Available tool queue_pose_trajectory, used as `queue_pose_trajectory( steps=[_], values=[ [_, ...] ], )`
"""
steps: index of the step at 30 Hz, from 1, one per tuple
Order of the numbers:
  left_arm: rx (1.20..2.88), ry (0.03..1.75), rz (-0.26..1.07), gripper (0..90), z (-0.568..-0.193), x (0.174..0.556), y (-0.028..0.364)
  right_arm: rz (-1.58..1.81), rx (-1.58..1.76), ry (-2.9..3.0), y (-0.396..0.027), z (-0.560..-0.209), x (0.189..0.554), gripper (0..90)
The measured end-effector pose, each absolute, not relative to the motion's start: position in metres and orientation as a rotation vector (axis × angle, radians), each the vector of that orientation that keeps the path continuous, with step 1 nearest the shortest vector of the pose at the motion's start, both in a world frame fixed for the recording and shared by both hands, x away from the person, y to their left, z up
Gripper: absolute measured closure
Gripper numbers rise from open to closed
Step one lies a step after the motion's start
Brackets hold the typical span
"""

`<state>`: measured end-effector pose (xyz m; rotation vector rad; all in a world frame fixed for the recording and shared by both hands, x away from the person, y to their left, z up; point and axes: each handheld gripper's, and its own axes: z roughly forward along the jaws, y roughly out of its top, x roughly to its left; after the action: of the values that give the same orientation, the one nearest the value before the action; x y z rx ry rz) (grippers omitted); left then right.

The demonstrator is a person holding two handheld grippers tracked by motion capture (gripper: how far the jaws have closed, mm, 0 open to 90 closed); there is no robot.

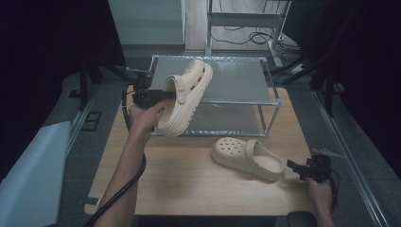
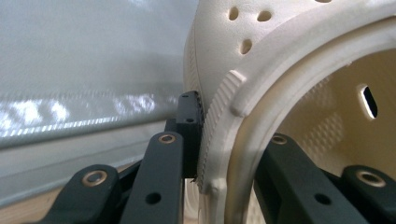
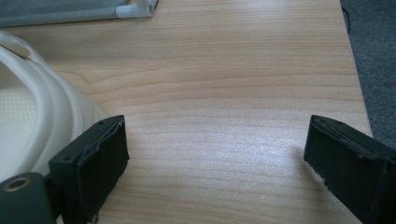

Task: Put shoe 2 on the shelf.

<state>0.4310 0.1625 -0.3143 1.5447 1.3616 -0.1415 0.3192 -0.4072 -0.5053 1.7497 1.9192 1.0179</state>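
Note:
My left gripper (image 1: 166, 94) holds a cream clog (image 1: 187, 97) in the air, tilted, in front of a two-tier metal rack (image 1: 272, 101). In the left gripper view its jaws are shut on the clog's rim (image 2: 219, 135), one jaw outside and one inside the opening. A second cream clog (image 1: 248, 158) lies on the wooden table (image 1: 189, 184), toe to the left. My right gripper (image 1: 294, 168) stands open just right of that clog's heel. In the right gripper view the heel (image 3: 42, 121) sits beside the left jaw, and bare table shows between the jaws.
The rack fills the back of the table, its upper shelf (image 1: 236, 78) and lower shelf (image 1: 231, 118) bare. The table's right edge (image 3: 357, 79) meets grey floor. A rack corner tube (image 3: 137, 8) lies ahead of the right gripper.

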Motion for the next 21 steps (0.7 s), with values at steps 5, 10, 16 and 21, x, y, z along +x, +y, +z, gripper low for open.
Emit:
queue_pose_trajectory(
  steps=[5,10,16,21],
  values=[
    [1.493,1.384,-0.149,76.5,-0.315,0.443,0.158,1.021,1.747,1.920,-0.407,-0.505,0.320,6.0],
    [1.439,1.404,-0.145,76.5,-0.315,0.455,0.155,1.024,1.746,1.920,-0.407,-0.506,0.320,6.0],
    [1.380,1.431,-0.125,76.3,-0.310,0.471,0.149,1.028,1.748,1.923,-0.407,-0.506,0.320,6.1],
    [1.336,1.455,-0.103,76.2,-0.311,0.482,0.146,1.029,1.743,1.925,-0.408,-0.506,0.320,6.2]
  ],
)
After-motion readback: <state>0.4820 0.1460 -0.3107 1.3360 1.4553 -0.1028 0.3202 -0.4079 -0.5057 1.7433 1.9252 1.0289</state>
